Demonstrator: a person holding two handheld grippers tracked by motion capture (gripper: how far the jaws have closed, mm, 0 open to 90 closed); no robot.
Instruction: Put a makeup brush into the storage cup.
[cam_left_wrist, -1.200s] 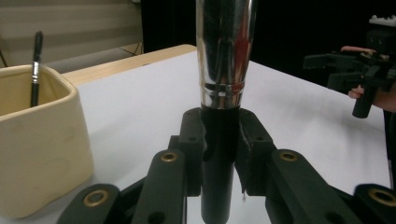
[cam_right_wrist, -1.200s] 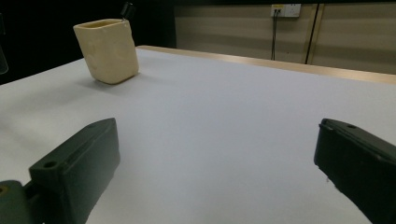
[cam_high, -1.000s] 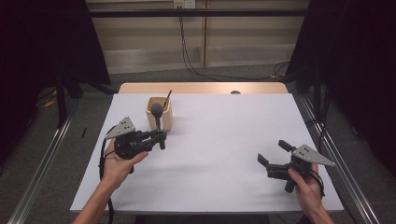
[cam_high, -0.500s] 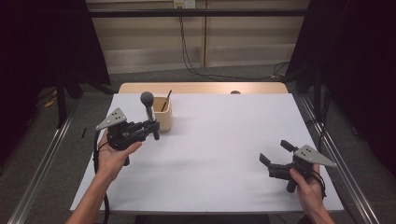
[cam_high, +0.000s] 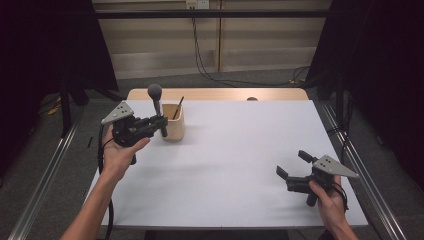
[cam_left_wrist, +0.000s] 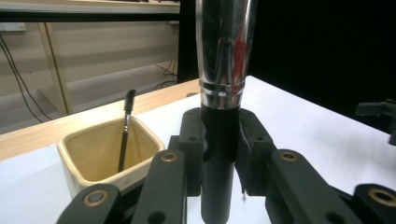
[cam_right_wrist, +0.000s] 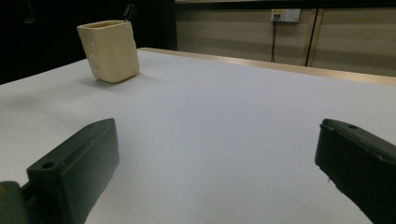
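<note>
**Black-handled brush held upright beside the cream cup**

Black jaws of the right hand-held gripper (cam_high: 291, 172) stand wide apart with nothing between them, low over the white counter (cam_high: 240, 165) at the lower right of the high view, well apart from the work. Farther up, at the left of that view, the left hand-held gripper (cam_high: 161, 122) is clamped on the dark handle of a makeup brush (cam_high: 157, 106). The brush's long axis stands nearly vertical, its rounded head on top and its handle end pointing down. The cream cup (cam_high: 173, 125) sits just beside the brush, on its right side in the frame, with a thin mascara wand (cam_left_wrist: 126, 126) leaning inside. Judging by this, the left hand is far nearer the cup, and lowering the brush in handle first would call for a short sideways shift over the rim.
</note>
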